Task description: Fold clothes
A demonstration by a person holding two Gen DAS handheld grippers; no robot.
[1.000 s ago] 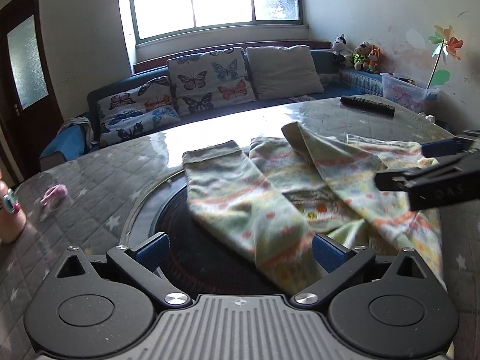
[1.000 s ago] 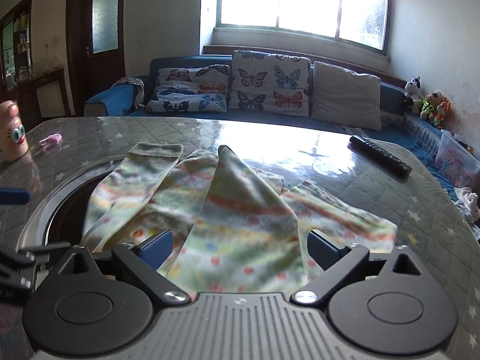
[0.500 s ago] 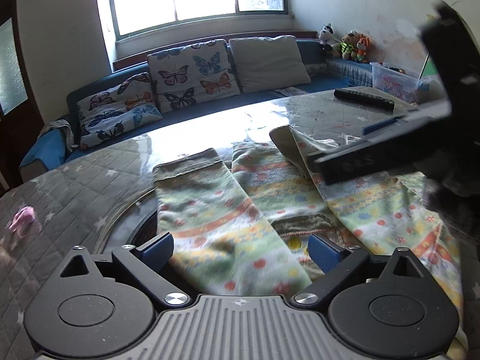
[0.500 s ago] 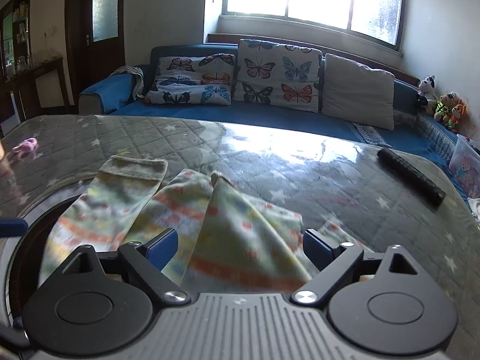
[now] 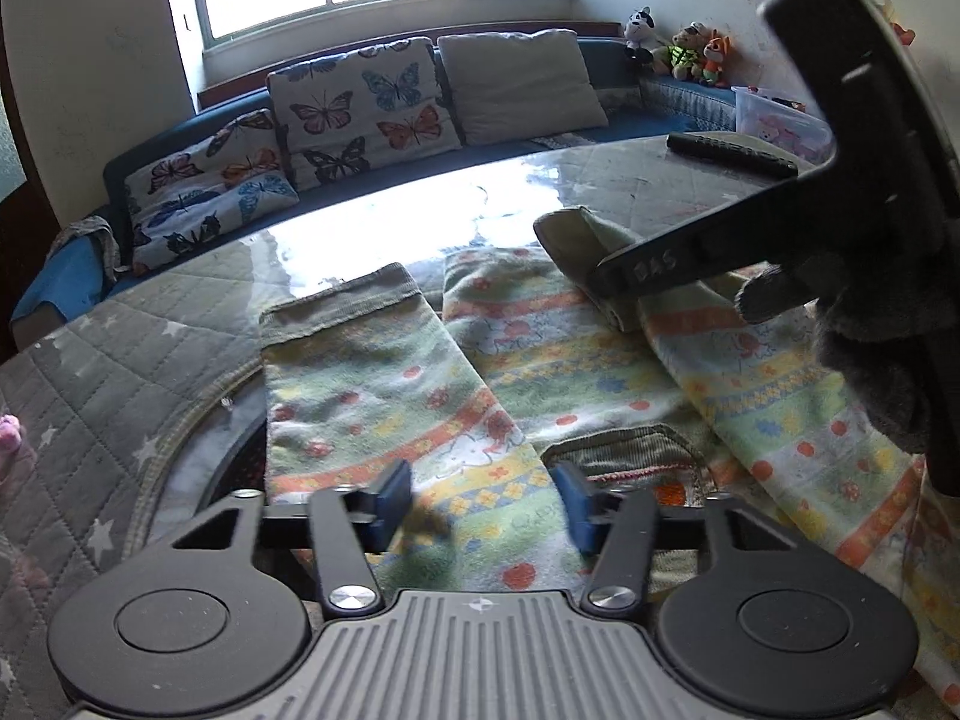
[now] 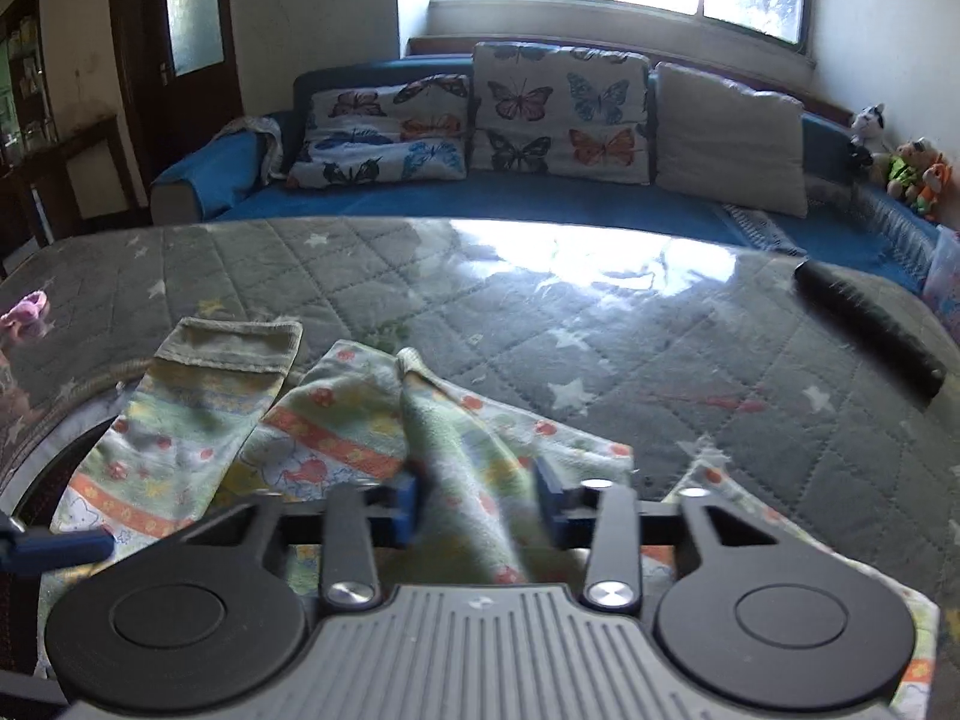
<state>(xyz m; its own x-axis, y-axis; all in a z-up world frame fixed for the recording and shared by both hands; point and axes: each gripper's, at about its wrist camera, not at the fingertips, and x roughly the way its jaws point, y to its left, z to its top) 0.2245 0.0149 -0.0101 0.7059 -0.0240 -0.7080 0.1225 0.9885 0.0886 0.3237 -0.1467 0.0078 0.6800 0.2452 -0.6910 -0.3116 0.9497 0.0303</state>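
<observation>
A small patterned green top point(image 5: 528, 354) with orange stripes lies on the quilted table point(image 5: 120, 360). Its left sleeve point(image 5: 360, 384) runs toward the left gripper point(image 5: 483, 504), whose jaws are half closed over the sleeve's near end, a gap still between the pads. In the right wrist view the right sleeve point(image 6: 462, 450) rises as a ridge between the right gripper's point(image 6: 474, 504) narrowing jaws. The right gripper also crosses the left wrist view point(image 5: 750, 240), held by a grey-gloved hand point(image 5: 870, 336).
A black remote point(image 6: 870, 324) lies at the table's far right. A pink toy point(image 6: 27, 312) sits at the left edge. A dark round inset point(image 5: 210, 480) lies under the garment. A blue sofa point(image 6: 540, 198) with butterfly cushions stands behind the table.
Both grippers have moved forward and down onto the sleeves and their jaws have narrowed from wide open. The right gripper has swung across the left wrist view.
</observation>
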